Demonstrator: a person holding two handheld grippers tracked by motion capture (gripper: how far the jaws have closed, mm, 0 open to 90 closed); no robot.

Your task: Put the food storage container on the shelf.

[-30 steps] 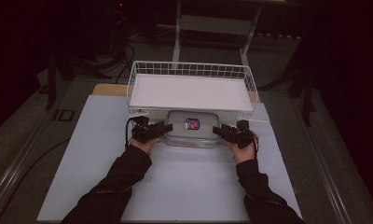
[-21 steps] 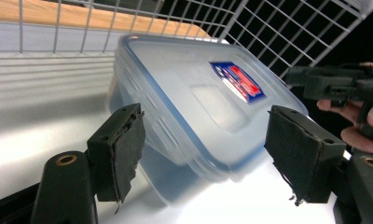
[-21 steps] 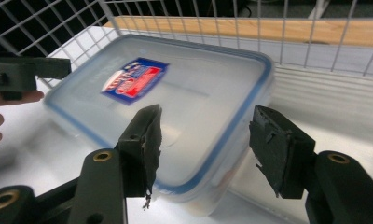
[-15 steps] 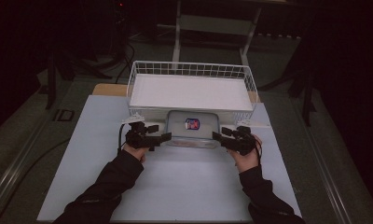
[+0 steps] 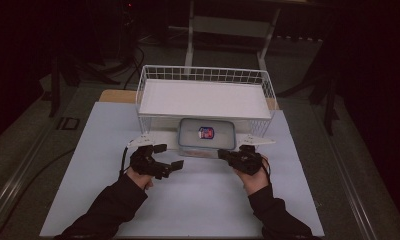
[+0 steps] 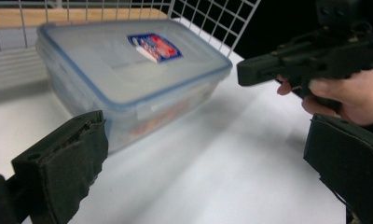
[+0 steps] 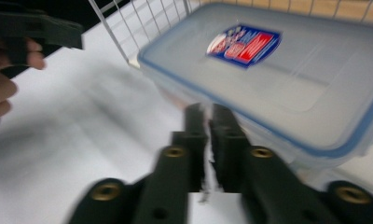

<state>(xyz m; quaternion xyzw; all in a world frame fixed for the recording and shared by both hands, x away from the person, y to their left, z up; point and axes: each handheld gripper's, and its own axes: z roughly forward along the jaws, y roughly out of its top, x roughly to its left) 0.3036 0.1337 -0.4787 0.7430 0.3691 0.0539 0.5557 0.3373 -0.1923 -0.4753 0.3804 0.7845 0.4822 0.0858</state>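
Your left gripper (image 5: 174, 156) has just been opening; its 2 jaws stand wide with nothing between them. The lidded plastic container (image 5: 206, 136) sits on the white table (image 5: 198, 210), against the wire basket (image 5: 203, 75). Your right gripper (image 5: 221, 154) has just closed, empty.

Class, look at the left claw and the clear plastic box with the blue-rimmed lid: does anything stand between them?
Nothing visible does. The left claw stands open beside the clear plastic box with the blue-rimmed lid, with bare white table between them.
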